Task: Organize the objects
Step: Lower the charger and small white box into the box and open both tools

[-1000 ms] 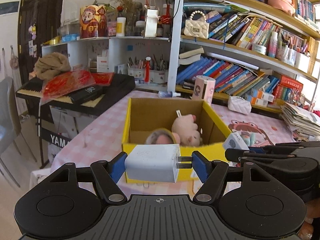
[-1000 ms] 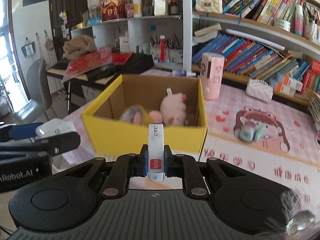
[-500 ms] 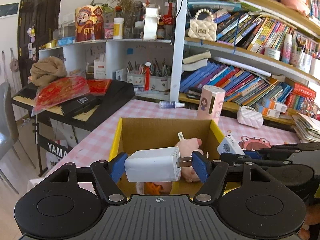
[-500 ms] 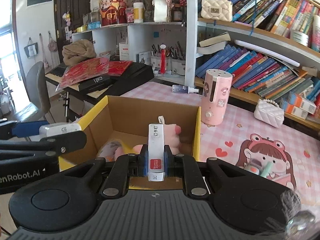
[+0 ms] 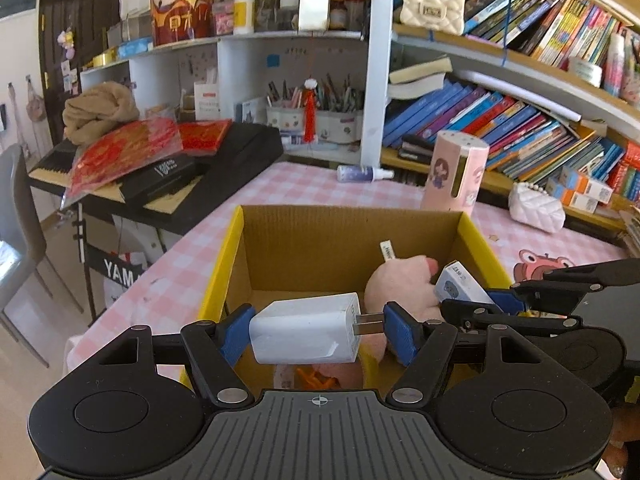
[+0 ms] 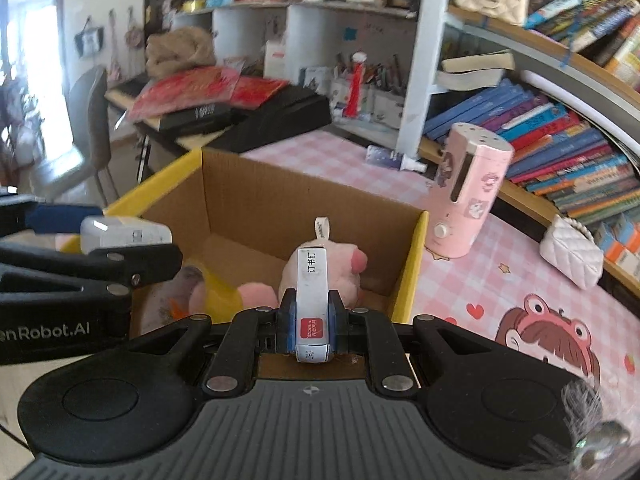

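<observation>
Left claw: you have it clenched on the white USB charger, prongs against the right blue pad, held over the box's near edge.
Cardboard box: yellow outside, open, on the pink checked surface; its near wall is hidden behind your claws.
Pink plush pig: inside the box, partly covered by the charger; beside it something yellow and orange, too blurred to name.
Right claw: clamped on a narrow staples box, over the box's near right corner.
</observation>
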{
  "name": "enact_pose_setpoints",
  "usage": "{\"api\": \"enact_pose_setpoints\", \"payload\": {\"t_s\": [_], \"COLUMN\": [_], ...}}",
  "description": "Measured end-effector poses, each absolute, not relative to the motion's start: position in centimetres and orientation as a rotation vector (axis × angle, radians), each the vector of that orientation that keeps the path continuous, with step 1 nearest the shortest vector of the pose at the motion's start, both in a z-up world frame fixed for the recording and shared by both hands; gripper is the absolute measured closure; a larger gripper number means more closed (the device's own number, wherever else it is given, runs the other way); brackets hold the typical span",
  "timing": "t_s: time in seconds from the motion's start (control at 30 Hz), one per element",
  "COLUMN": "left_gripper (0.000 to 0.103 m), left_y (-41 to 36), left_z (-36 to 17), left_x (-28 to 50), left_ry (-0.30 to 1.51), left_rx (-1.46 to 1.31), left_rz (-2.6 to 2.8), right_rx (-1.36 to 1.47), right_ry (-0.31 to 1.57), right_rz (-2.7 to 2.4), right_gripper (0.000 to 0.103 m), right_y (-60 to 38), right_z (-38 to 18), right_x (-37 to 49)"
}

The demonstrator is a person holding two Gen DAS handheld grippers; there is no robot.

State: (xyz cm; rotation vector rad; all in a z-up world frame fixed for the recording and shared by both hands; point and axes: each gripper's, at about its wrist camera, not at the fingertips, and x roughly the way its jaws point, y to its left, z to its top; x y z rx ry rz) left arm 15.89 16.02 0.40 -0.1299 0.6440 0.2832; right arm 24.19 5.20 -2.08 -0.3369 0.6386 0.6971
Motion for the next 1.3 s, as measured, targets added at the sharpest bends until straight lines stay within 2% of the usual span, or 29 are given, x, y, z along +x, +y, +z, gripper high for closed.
{"api": "enact_pose_setpoints", "payload": {"t_s": [0.67,1.3], "left_gripper": [0.033,0.031], "left_y": [15.7,15.4], "left_z": [-3.2,-3.8], "left_x": [18.6,18.3], "left_ry": [0.797,0.804], "left_rx": [-0.094,-0.081], "left_rz": [0.296,0.297], "right_rx": [-0.564,-0.645], "right_ry": [0.668,0.702], "right_rz": [0.777,0.828], "right_gripper": [0.089,0.089], "right_y": [7.5,8.8], "right_z": [-4.7,-5.5], "right_x": [27.8,28.2]}}
